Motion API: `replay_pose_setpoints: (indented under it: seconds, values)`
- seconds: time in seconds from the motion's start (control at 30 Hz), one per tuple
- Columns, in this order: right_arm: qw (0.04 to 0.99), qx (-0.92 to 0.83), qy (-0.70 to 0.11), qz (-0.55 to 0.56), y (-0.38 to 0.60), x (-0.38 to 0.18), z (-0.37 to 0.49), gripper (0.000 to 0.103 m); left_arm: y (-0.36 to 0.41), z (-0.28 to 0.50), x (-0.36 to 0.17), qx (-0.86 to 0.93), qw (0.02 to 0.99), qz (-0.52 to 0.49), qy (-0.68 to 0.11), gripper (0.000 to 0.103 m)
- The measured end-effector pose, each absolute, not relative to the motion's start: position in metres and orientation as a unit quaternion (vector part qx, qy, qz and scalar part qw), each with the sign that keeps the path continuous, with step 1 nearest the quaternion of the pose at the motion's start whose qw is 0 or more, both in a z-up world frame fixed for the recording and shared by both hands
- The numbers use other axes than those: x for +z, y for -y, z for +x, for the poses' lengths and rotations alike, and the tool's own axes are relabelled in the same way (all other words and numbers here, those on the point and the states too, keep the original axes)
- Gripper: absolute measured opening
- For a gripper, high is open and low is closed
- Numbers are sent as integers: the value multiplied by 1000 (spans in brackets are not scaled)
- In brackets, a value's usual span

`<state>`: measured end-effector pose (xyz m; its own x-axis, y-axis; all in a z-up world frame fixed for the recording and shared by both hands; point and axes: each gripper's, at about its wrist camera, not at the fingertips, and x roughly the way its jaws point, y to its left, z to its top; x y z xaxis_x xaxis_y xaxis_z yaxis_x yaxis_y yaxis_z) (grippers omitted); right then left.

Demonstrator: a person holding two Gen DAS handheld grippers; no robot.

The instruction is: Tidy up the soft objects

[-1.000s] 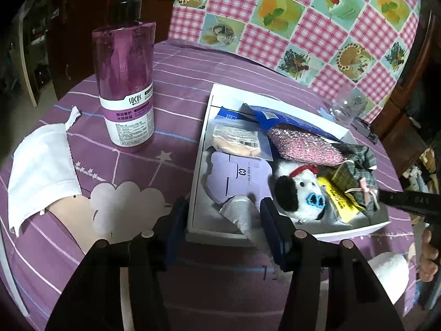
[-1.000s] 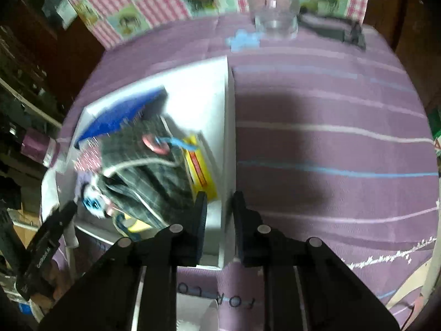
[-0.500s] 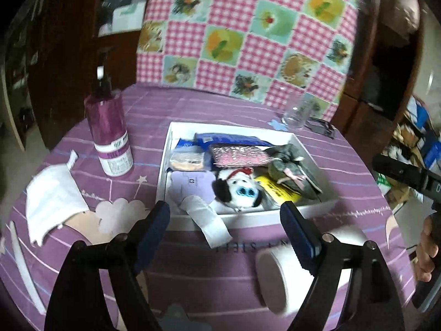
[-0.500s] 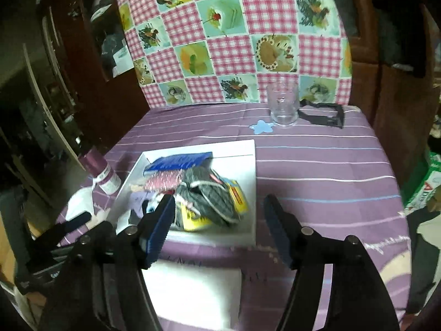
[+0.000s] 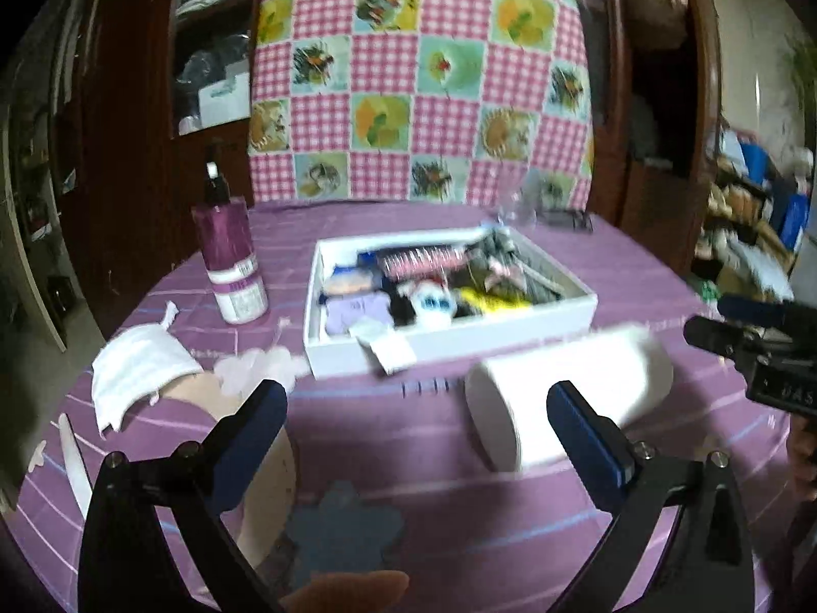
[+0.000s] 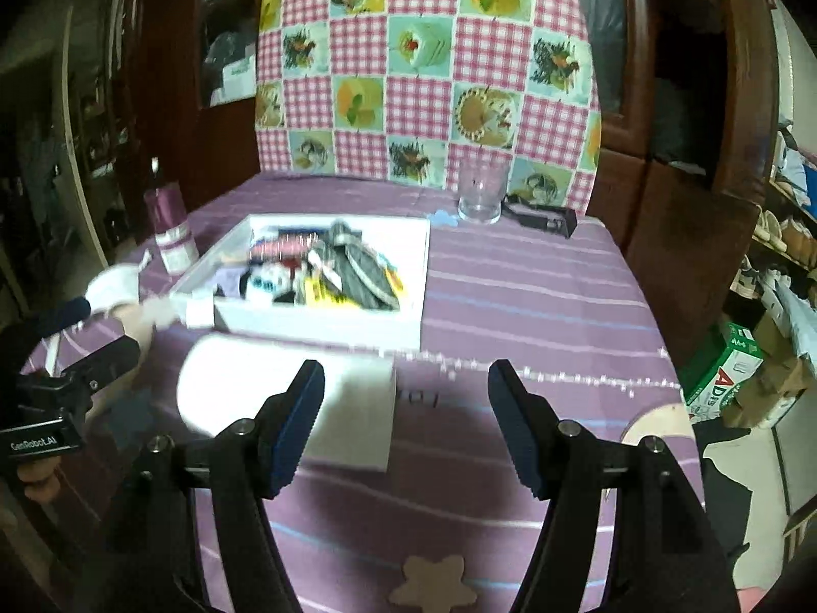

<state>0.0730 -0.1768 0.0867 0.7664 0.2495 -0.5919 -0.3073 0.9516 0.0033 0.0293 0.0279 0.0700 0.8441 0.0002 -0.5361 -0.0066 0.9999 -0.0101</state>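
Observation:
A white tray [image 5: 449, 342] in the middle of the purple table holds several soft things: a plush dog [image 5: 431, 301], a plaid cloth [image 6: 362, 270], a lilac piece [image 5: 352, 306]. A white strip [image 5: 385, 345] hangs over its front wall. A white roll [image 5: 561, 388] lies on its side just in front of the tray. My left gripper [image 5: 416, 393] hovers short of the tray, its jaws opening wide with nothing between them. My right gripper [image 6: 407, 378] stands open and empty, beside the roll [image 6: 286, 403] and back from the tray [image 6: 316, 324].
A purple pump bottle [image 5: 230, 265] stands left of the tray, with a white cloth [image 5: 138, 373] nearer the table's edge. At the back right are a glass [image 6: 480, 194] and a black object [image 6: 541, 217]. A chequered cloth hangs behind the table.
Both grippers have pulled back from the tray and risen. The left one let go of the white strip and opened wide. The right one went from nearly shut at the tray's wall to open.

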Motion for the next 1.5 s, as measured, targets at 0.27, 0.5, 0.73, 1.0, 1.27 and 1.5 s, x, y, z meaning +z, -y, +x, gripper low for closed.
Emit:
replay_pose_setpoints:
  seconds: [0.27,0.5,0.73,1.0,1.27,1.5]
  values:
    - [942,152,-298,-24,181,60,67,67,-29,28,49,-2,954,-43,-296,103]
    - [938,146,-315,-13,182,51,72,67,-27,25,47,-3,954,-46,-297,103]
    - [935,138,-327,-12,182,48,73,67,-27,25,47,0,953,-47,-300,103]
    - [935,147,-320,-32,175,49,66,67,-25,26,45,1,949,-42,-314,103]
    - [933,160,-322,-23,176,52,62,67,-18,20,44,4,948,-14,-318,103]
    - [934,155,-320,-13,178,54,61,67,-16,16,46,8,951,-5,-310,103]
